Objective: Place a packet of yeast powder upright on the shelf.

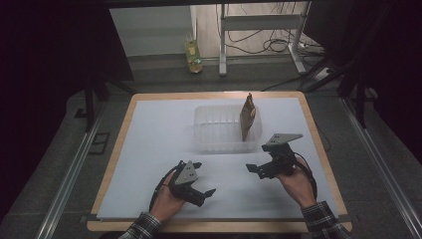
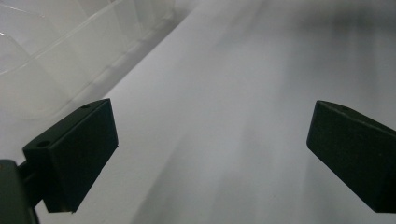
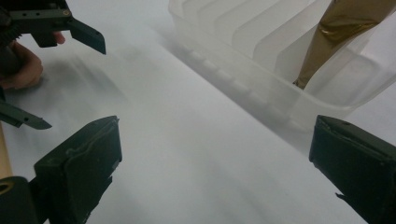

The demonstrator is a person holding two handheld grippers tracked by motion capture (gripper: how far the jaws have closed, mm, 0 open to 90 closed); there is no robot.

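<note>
Both grippers rested low over the white sheet that covered the wooden table, each held in one of the person's hands, plaid cuffs showing at the near edge. The left gripper had its jaws spread wide with nothing between them; in the left gripper view only bare white sheet lay in the gap between the two black pads, and the ribbed wall of the clear plastic tub sat ahead and off to that gripper's left. The right gripper was likewise spread apart and empty, its jaws pointing across toward the other hand; the right gripper view showed the left gripper and its hand well ahead on the left side. The tub stood just beyond both grippers, nearer the right one, apart from each. Inside it, at the end closest to the right gripper, a brown crinkled packet stood upright, leaning against the tub's wall; in the right gripper view the packet rose ahead and to the right, above the right-hand pad.
</note>
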